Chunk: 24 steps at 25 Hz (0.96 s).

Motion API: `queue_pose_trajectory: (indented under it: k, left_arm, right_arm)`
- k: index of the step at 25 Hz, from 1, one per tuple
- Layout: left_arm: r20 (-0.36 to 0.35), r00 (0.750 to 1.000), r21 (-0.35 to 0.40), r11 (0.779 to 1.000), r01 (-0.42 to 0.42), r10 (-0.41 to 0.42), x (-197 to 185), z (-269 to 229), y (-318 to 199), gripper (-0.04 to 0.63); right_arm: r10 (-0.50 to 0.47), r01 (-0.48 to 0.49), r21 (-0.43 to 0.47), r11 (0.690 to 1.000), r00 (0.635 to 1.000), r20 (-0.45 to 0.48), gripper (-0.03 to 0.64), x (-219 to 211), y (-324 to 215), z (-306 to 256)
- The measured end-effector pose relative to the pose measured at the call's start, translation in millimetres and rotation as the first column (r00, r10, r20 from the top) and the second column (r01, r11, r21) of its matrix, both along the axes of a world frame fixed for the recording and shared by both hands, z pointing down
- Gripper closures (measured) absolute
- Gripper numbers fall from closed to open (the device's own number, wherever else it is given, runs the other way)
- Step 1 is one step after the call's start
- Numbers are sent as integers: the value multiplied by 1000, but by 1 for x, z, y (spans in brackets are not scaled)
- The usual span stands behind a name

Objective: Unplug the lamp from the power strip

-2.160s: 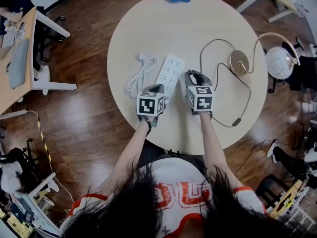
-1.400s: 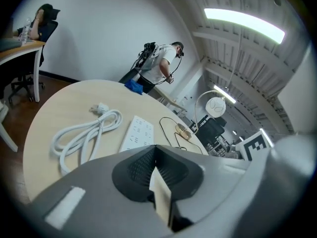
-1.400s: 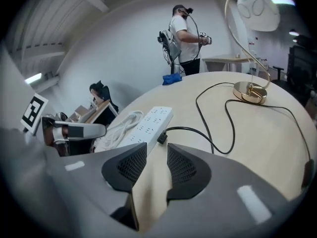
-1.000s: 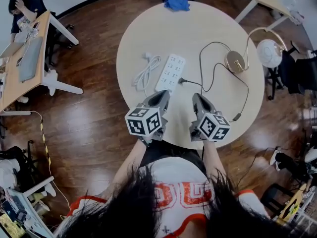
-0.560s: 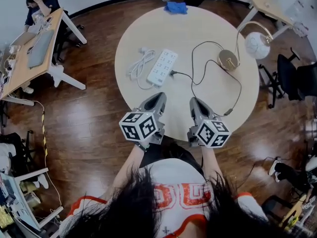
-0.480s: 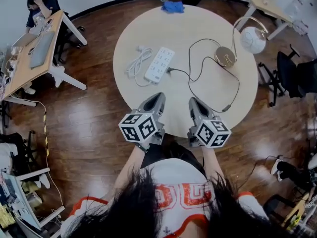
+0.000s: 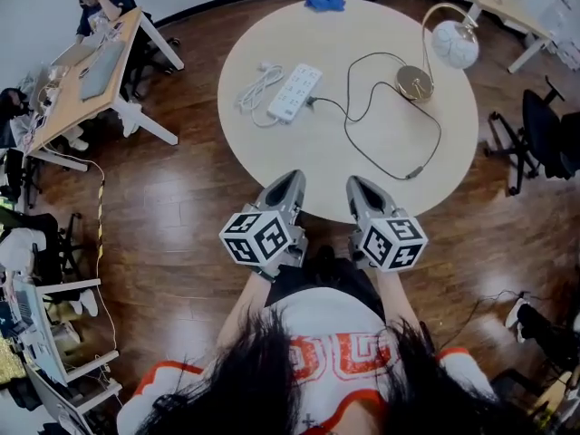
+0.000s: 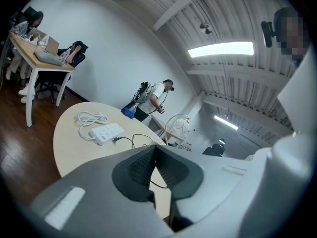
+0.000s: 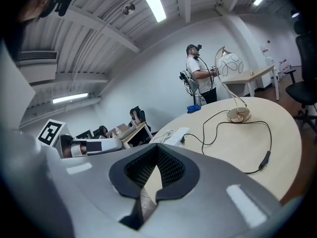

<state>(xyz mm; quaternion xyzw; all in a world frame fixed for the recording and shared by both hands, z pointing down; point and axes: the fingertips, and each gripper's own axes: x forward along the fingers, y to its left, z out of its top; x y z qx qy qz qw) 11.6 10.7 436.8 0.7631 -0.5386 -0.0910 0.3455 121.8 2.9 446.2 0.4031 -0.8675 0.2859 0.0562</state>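
Note:
The white power strip (image 7: 294,91) lies on the round table (image 7: 281,43), its own white cord coiled (image 7: 254,89) at its left. The lamp's black plug (image 7: 313,104) lies on the tabletop against the strip's right side, out of the sockets. Its black cord runs past an inline switch (image 7: 412,172) to the brass lamp base (image 7: 415,82) under the white shade (image 7: 455,43). My left gripper (image 7: 290,181) and right gripper (image 7: 360,187) hover side by side at the table's near edge, both shut and empty. The strip (image 8: 107,132) and lamp (image 9: 238,115) lie far beyond the jaws.
A blue cloth (image 7: 324,1) sits at the table's far edge. A desk with a laptop (image 7: 91,75) and seated people stands at the left. A black chair (image 7: 548,134) is at the right. A person (image 9: 198,76) stands beyond the table.
Both grippers have drawn back from the power strip to the near table edge. The plug stays on the table beside the strip. The table now looks farther away.

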Motion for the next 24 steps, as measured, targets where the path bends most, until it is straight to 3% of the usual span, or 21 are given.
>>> queue_pose_trajectory:
  k: [13,24]
  left_arm:
    - [26,999,29,999,-43,43,-20,-10,18,595]
    - [-9,999,32,998,-44,45,-60,-10,27,595]
  right_arm:
    - [-40,40,35,999,999,2,617,-45,19,-9]
    - [-27,28,33,999,999,-27,617,-77,37,-13]
